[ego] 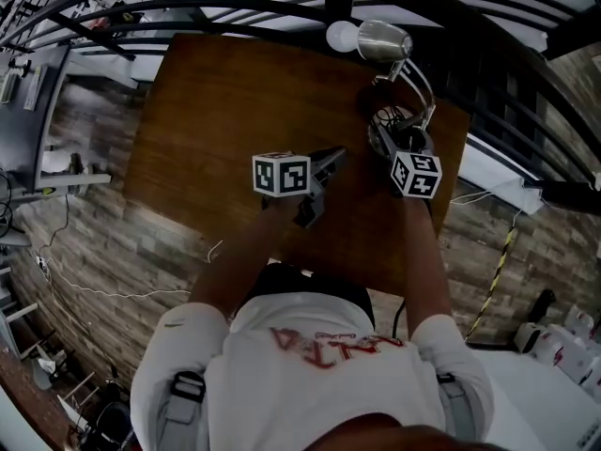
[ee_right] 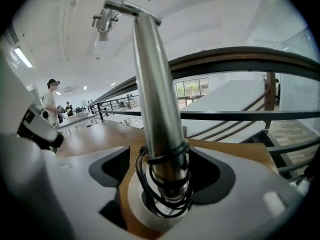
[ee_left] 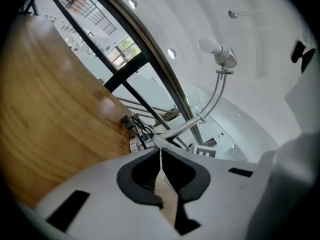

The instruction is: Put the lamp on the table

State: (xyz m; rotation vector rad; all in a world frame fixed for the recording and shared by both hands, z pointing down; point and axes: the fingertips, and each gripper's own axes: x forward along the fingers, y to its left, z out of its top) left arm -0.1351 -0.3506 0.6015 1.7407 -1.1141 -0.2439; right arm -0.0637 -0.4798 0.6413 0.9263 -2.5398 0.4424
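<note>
The lamp (ego: 383, 40) stands upright on the far right part of the wooden table (ego: 225, 101), its silver head and white bulb up top. In the right gripper view its chrome stem (ee_right: 155, 99) rises from a white round base (ee_right: 142, 211), with a black cord (ee_right: 145, 184) wound round it. My right gripper (ego: 399, 141) stands open around that stem, with gaps on both sides of it. My left gripper (ego: 331, 161) is shut and empty over the table's middle. In the left gripper view (ee_left: 160, 151) the lamp (ee_left: 216, 91) stands a little ahead of it.
A dark metal railing (ego: 282, 3) curves along the table's far edge, close behind the lamp. The table's near edge (ego: 376, 280) is by the person's body. Cables lie on the wood floor (ego: 84, 252) to the left. People (ee_right: 51, 96) stand far off.
</note>
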